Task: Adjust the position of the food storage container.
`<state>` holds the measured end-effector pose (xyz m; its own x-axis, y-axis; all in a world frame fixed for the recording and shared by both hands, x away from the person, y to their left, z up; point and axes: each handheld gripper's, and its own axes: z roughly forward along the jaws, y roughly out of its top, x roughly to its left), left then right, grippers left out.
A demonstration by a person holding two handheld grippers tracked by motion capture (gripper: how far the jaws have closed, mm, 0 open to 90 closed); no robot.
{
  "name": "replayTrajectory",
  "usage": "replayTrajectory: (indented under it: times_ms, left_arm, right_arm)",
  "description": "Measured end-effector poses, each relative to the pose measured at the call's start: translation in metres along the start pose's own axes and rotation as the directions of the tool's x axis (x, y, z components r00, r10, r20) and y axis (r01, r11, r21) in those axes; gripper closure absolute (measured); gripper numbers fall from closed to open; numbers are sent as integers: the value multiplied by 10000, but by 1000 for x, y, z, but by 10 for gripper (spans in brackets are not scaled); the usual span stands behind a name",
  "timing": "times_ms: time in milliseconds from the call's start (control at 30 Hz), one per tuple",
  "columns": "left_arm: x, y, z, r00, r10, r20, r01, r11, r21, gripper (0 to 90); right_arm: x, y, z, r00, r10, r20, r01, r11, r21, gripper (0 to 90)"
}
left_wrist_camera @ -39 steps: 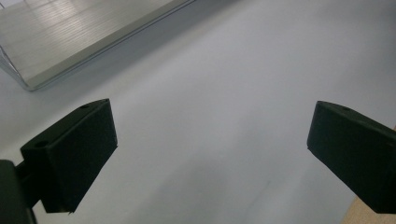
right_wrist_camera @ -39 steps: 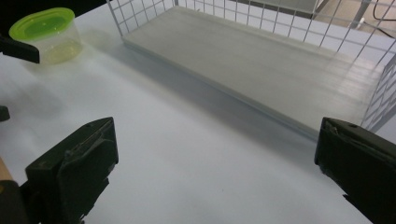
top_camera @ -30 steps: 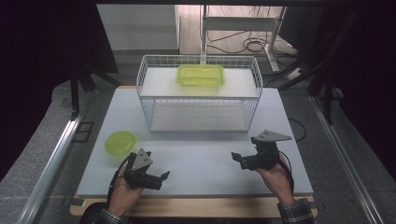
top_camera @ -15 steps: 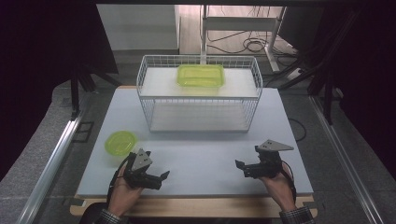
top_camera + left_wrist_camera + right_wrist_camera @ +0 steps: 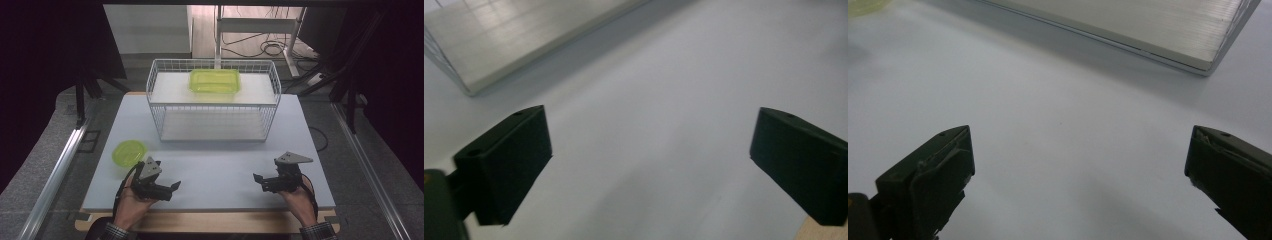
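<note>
Sitting bowl: the small lime-green bowl (image 5: 129, 151) stands upright on the tabletop (image 5: 215, 167), near its left edge, just beyond and left of the left hand; nothing touches it.
Left gripper: the left gripper (image 5: 172, 187) lies low over the tabletop beside the bowl but points away from it, towards the middle. Its jaws have just been closing a little, yet they stand wide apart with only bare tabletop between them in the left gripper view (image 5: 649, 165). Released, holding nothing.
Right gripper: the right gripper (image 5: 260, 181) rests low near the front right, well apart from the bowl, pointing inward. Jaws spread wide and empty in the right gripper view (image 5: 1078, 180).
Wire rack: a white wire rack (image 5: 212, 107) stands at the middle back, with a lime-green tray (image 5: 215, 81) on its upper shelf.
Likely step: judging by the layout, the bowl is next to be picked up; no reach has begun.
Risk, aim: the left gripper must turn back towards the bowl; a hasty swing could knock it off the near left edge.
Risk, grip: the rim looks thin and smooth, so a shallow pinch may slip or tip the bowl.
Risk, rack: carrying it to the rack, the bowl or jaws could catch the wires.
</note>
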<state>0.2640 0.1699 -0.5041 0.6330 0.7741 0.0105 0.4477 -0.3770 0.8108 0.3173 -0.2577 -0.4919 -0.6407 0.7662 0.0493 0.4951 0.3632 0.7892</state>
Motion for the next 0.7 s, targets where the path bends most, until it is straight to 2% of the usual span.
replayTrajectory:
  times_ms: [67, 100, 133, 167, 200, 267, 300, 333, 367, 400, 467, 500, 567, 600, 633, 700]
  left_arm:
    - [5, 3, -4, 10000, -32, -63, 32, 10000, -7, 171]
    - [11, 6, -8, 9999, -134, 54, 134, 9999, -32, 245]
    - [11, 6, -8, 9999, -134, 54, 134, 9999, -32, 320]
    - [19, 8, -12, 9995, -248, 179, 251, 9996, -136, 391]
    - [19, 8, -12, 9995, -248, 179, 251, 9996, -136, 453]
    - [27, 10, -16, 9992, -397, 108, 400, 9990, -224, 601]
    - [37, 11, -19, 9983, -579, -65, 577, 9979, -299, 657]
    - [37, 11, -19, 9983, -579, -65, 577, 9979, -299, 715]
    - [43, 11, -21, 9976, -657, -204, 651, 9974, -298, 715]
    - [54, 11, -23, 9952, -836, -517, 827, 9964, -196, 805]
    - [66, 11, -24, 9920, -924, -860, 919, 9957, -98, 878]
    - [66, 11, -24, 9920, -924, -860, 919, 9957, -98, 900]
    - [77, 10, -26, 9879, -1018, -1167, 1022, 9948, -24, 900]
    - [82, 10, -27, 9854, -1052, -1342, 1063, 9943, 11, 900]
    - [93, 8, -30, 9792, -1253, -1594, 1267, 9919, -14, 900]
    - [103, 6, -34, 9724, -1411, -1859, 1430, 9897, -28, 900]
  right_arm:
    - [-1, 0, 1, 10000, 5, -3, -5, 10000, 42, 0]
    - [-1, 0, 1, 10000, 11, -2, -11, 10000, 67, 0]
    - [-1, 0, 1, 10000, 11, -2, -11, 10000, 67, 0]
    - [-1, 0, 2, 10000, -37, 12, 36, 9999, 93, 2]
    - [-1, 0, 2, 10000, -37, 12, 36, 9999, 93, 2]
    - [-1, 0, 2, 10000, -74, 22, 74, 9999, 128, 4]
    - [-1, -1, 2, 10000, -72, 13, 72, 9999, 144, 4]
    - [-1, -1, 2, 10000, -72, 13, 72, 9999, 144, 4]
    - [-1, -1, 3, 10000, -85, 14, 85, 9998, 159, 5]
    - [-1, -1, 3, 9999, -97, 30, 97, 9997, 202, 7]
    - [-1, -1, 4, 10000, -95, 30, 95, 9997, 233, 8]
    - [-1, -1, 4, 9999, -118, 33, 117, 9996, 242, 9]
    - [0, -1, 4, 9999, -147, 27, 147, 9995, 274, 11]
    - [0, -1, 4, 9999, -147, 27, 147, 9995, 274, 11]
    - [-1, -1, 4, 9999, -170, 34, 168, 9994, 295, 13]
    - [-1, -1, 5, 9998, -188, 21, 187, 9993, 328, 14]
